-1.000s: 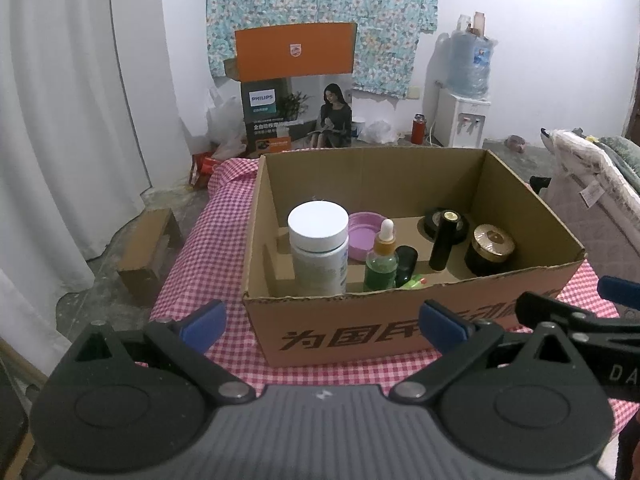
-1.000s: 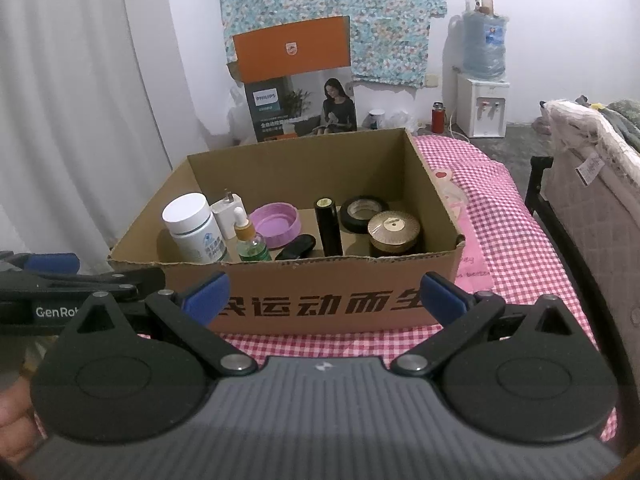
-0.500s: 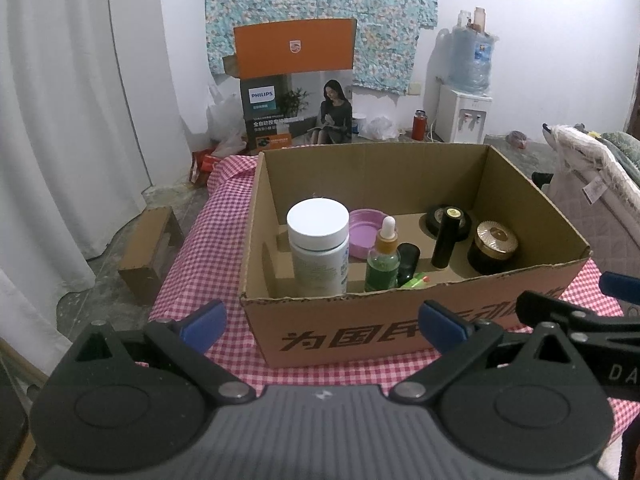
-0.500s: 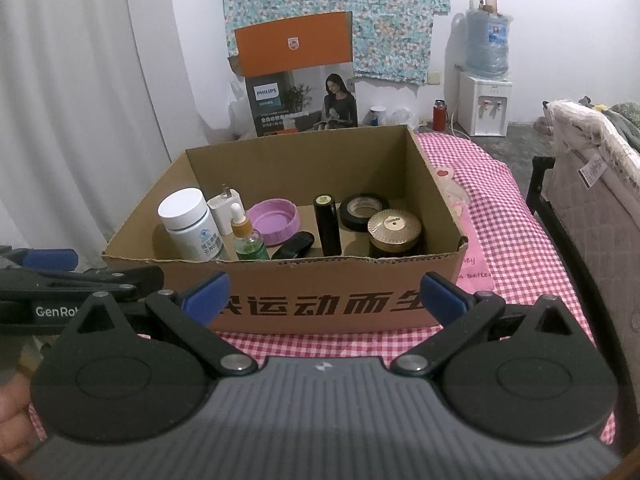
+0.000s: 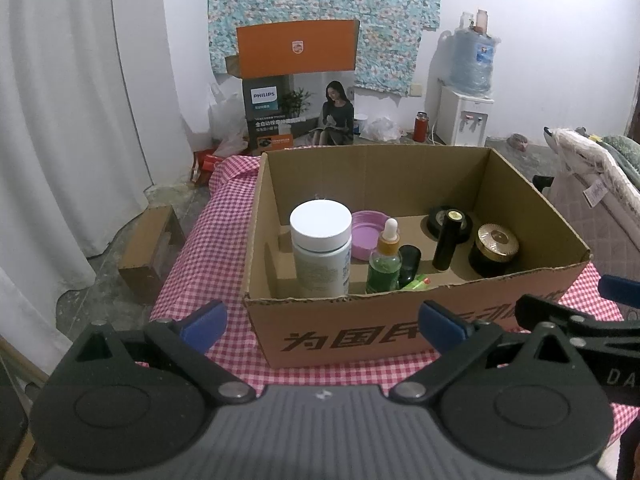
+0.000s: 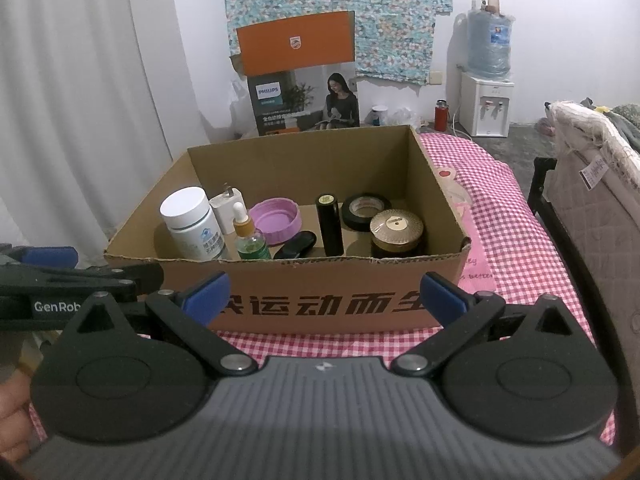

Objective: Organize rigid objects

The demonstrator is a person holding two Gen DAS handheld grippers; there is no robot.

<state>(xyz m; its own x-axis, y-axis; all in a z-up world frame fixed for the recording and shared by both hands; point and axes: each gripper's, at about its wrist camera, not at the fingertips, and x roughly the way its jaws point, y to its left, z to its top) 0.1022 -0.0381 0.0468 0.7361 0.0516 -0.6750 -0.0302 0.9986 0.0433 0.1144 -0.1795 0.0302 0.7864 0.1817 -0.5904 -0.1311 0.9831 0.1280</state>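
Red-checked cloth on the worktop [image 5: 208,248] is seen under the brown cardboard box [image 5: 360,336], before which left tongs [image 5: 322,322] and right tongs [image 6: 325,294] are held wide open, empty.

Checked tablecloth [image 5: 208,240]; Philips box [image 5: 298,88] by wall; floral cloth [image 5: 320,4] above; water dispenser [image 5: 466,114], red flask [image 5: 420,132] beside; white curtain [image 5: 68,100]; floor carton [image 5: 150,254].

Left tongs [image 5: 323,322]: black linkage arms, blue pads, silver pivot screws, ribbed grey body, two round black discs | right tongs [image 6: 325,298]: same build, small white mark at centre | white "GenRob" lettering on left tongs' side | bare skin of left hand [image 6: 12,420] at lower edge
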